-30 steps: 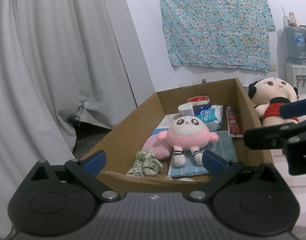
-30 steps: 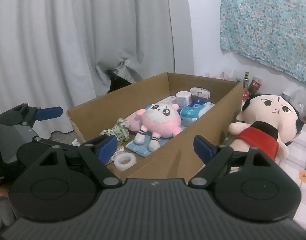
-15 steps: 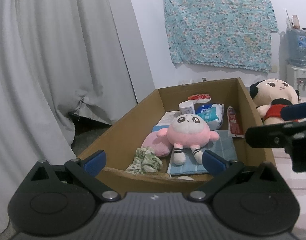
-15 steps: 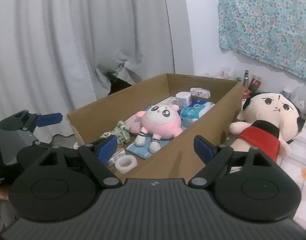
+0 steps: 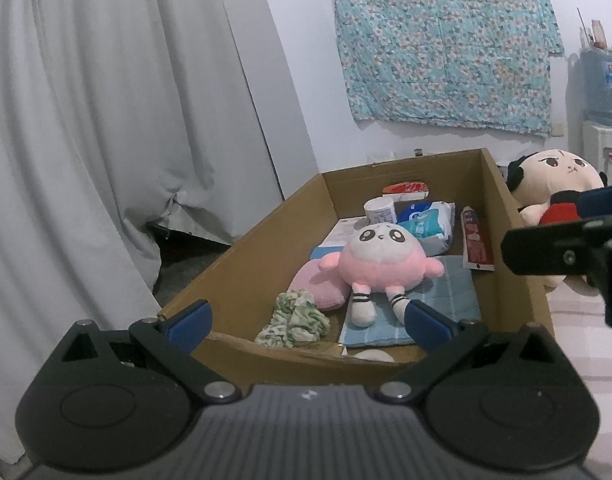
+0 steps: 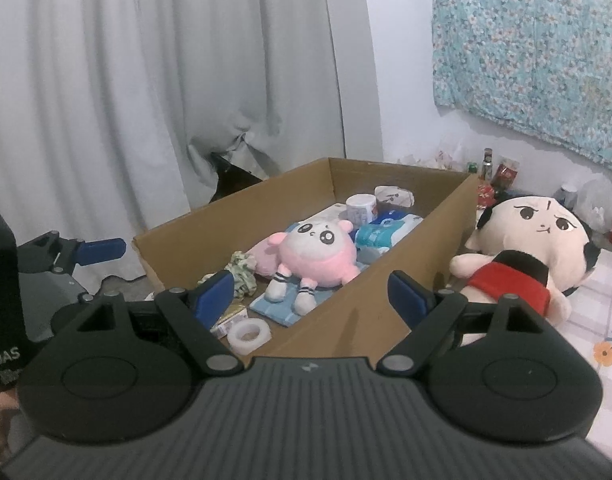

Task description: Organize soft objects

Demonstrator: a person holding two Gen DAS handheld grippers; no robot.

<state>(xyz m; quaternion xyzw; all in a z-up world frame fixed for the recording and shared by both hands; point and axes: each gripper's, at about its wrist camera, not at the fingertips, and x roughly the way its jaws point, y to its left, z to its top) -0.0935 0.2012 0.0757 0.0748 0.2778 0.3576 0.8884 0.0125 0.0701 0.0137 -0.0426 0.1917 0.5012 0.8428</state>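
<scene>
A pink plush doll [image 5: 379, 258] [image 6: 315, 254] lies on a blue cloth [image 5: 437, 300] inside an open cardboard box [image 5: 266, 248] [image 6: 389, 292]. Beside it sit a green patterned scrunchie [image 5: 296, 320] [image 6: 242, 270] and a pink soft pad [image 5: 313, 288]. A big cream doll with a red scarf [image 6: 533, 252] [image 5: 553, 176] rests on the mat right of the box. My left gripper [image 5: 306, 320] stands open at the box's near end, holding nothing. My right gripper [image 6: 311, 292] stands open above the box's near right corner, also holding nothing.
The box also holds a tissue roll [image 5: 379, 210], a blue wipes pack [image 5: 425, 222], a red tube [image 5: 475, 244] and a tape ring [image 6: 250, 334]. Grey curtains [image 5: 106, 140] hang left. Bottles [image 6: 501, 170] line the wall; a water dispenser [image 5: 601, 92] stands at the right.
</scene>
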